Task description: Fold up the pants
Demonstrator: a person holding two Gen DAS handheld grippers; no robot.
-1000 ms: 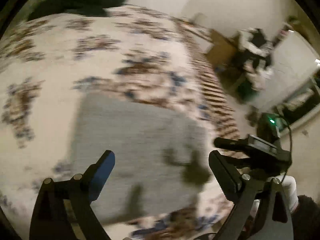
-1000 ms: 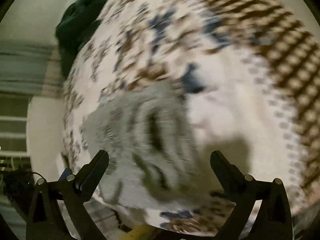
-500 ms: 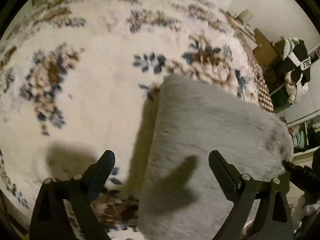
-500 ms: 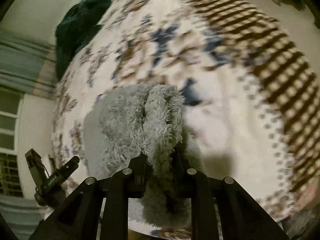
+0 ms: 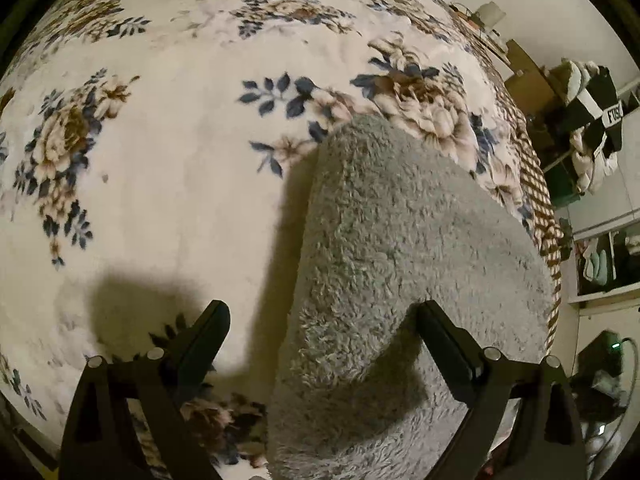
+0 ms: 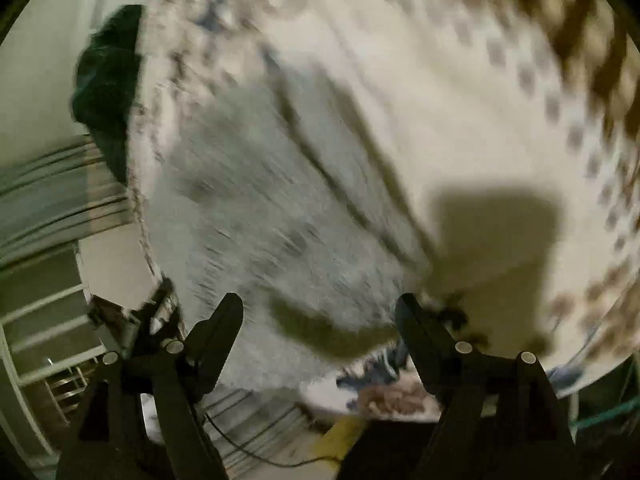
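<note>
The grey fleece pants [image 5: 404, 264] lie folded into a thick rectangle on the floral blanket [image 5: 160, 168] of a bed. My left gripper [image 5: 322, 320] is open just above the pants' near left edge, its right finger over the fabric and its left finger over the blanket. In the blurred right wrist view the pants [image 6: 264, 216] fill the centre-left. My right gripper [image 6: 320, 312] is open and empty above their near end.
A dark green cloth heap [image 6: 108, 84] lies at the bed's far end. The blanket's brown patterned border [image 5: 536, 184] marks the bed edge. Beyond it stand shelves and hanging clothes [image 5: 592, 120]. A window frame [image 6: 44, 340] is at the left.
My right gripper was shut on the pants' folded edge half a second ago; it has opened, let go and is moving fast. My left gripper has stayed open and edged closer over the pants.
</note>
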